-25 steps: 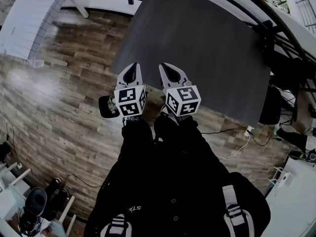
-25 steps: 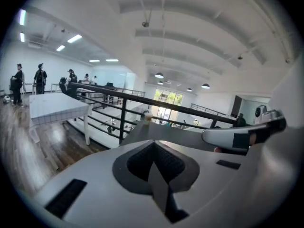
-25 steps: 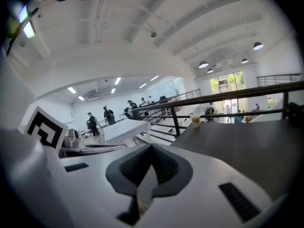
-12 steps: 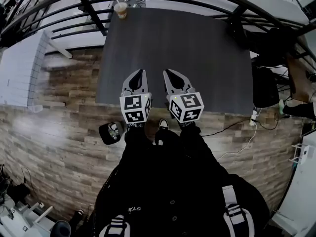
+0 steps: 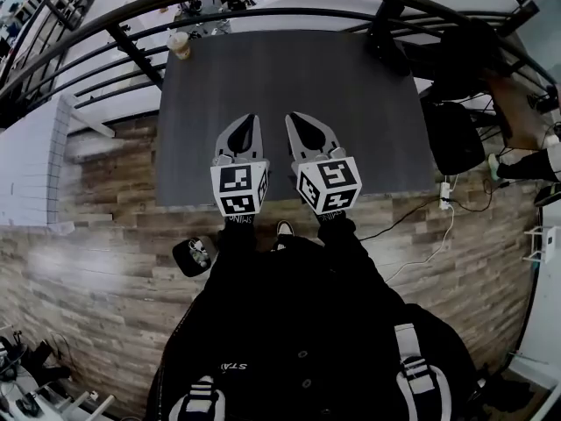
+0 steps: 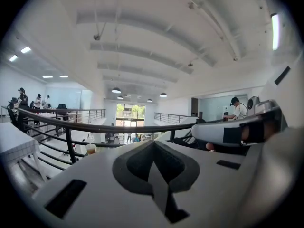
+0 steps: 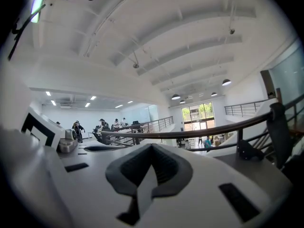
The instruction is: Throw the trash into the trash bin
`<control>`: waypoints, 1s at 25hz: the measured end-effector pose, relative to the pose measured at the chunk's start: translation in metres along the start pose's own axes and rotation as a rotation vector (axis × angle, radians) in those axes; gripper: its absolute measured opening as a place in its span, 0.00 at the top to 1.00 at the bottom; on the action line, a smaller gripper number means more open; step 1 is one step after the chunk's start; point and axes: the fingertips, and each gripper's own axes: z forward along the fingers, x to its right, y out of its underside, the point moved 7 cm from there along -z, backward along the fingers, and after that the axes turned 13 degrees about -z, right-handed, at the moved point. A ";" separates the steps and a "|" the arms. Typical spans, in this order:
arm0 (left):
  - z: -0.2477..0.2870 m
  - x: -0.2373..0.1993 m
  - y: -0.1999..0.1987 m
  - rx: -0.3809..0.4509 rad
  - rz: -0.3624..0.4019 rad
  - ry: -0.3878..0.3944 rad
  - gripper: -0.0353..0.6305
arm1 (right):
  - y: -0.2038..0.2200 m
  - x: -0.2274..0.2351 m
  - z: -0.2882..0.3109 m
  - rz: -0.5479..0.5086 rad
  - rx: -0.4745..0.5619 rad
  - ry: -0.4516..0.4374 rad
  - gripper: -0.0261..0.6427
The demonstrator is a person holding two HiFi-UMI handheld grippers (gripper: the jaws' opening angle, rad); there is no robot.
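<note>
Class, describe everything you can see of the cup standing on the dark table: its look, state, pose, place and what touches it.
The cup is a small takeaway cup, pale at the top and tan-brown lower down, as if it holds a drink. Any print is too small to read. It stands upright at the far left corner of the dark grey table, close to the black railing behind. Only the tabletop touches it; nothing else lies near it.

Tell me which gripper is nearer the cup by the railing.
Left. The cup stands ahead and left of the left gripper; the right gripper is farther right, beyond it.
</note>
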 end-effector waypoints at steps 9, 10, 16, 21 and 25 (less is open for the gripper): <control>0.007 0.038 -0.040 0.086 0.050 0.063 0.95 | -0.037 0.024 -0.020 -0.042 0.101 0.038 0.94; 0.007 0.042 -0.043 0.094 0.059 0.066 0.95 | -0.040 0.025 -0.022 -0.045 0.109 0.038 0.94; 0.005 0.051 -0.052 0.118 0.082 0.064 0.95 | -0.049 0.027 -0.025 -0.070 0.134 0.035 0.94; 0.000 0.054 -0.052 0.127 0.087 0.056 0.95 | -0.051 0.026 -0.031 -0.088 0.146 0.037 0.94; -0.001 0.056 -0.051 0.128 0.084 0.052 0.95 | -0.052 0.026 -0.033 -0.093 0.148 0.041 0.94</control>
